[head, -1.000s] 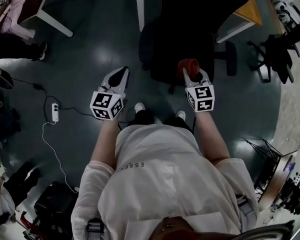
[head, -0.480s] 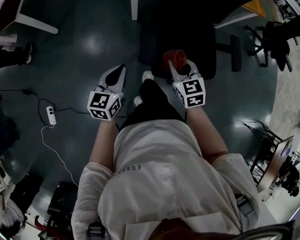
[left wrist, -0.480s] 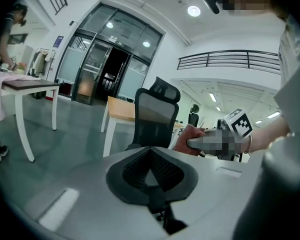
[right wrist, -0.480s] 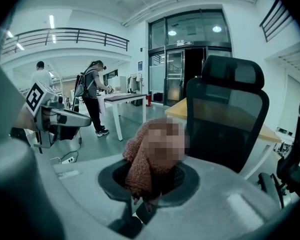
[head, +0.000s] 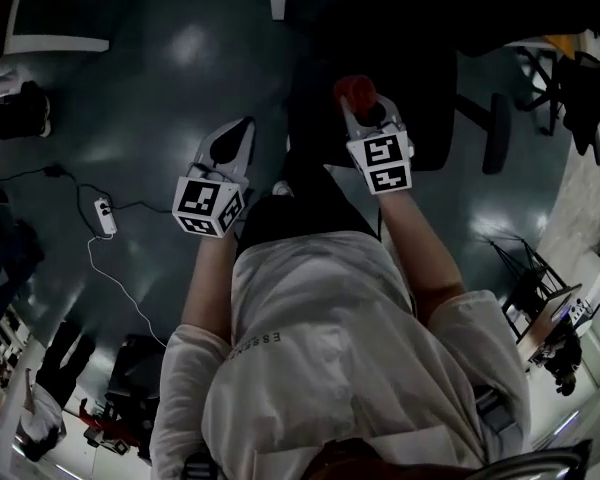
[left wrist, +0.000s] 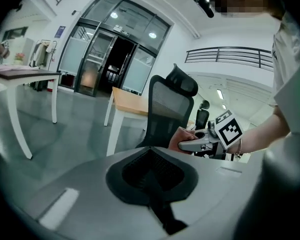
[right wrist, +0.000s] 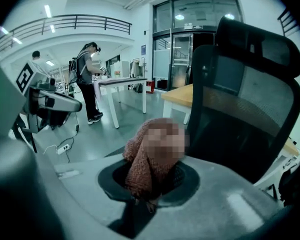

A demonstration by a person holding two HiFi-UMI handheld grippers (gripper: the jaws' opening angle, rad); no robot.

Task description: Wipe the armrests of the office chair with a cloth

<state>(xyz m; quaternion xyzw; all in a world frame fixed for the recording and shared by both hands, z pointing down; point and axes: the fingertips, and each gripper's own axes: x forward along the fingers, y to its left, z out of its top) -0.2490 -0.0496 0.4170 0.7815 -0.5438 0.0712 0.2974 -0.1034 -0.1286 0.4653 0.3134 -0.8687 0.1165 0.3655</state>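
right tongs [head: 364, 108] clamped on the reddish cloth [right wrist: 142, 173] right by the office chair [right wrist: 242, 109], left tongs [head: 231, 144] closed and empty

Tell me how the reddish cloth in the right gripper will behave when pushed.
Probably floppy: the cloth bunches and droops between the shut jaws of the right gripper. Likely light, since a pinch alone holds it. Its knitted-looking surface should grip rather than slide.

R gripper [right wrist: 146, 196] clamped on red cloth [right wrist: 139, 170], office chair [right wrist: 250, 101] ahead
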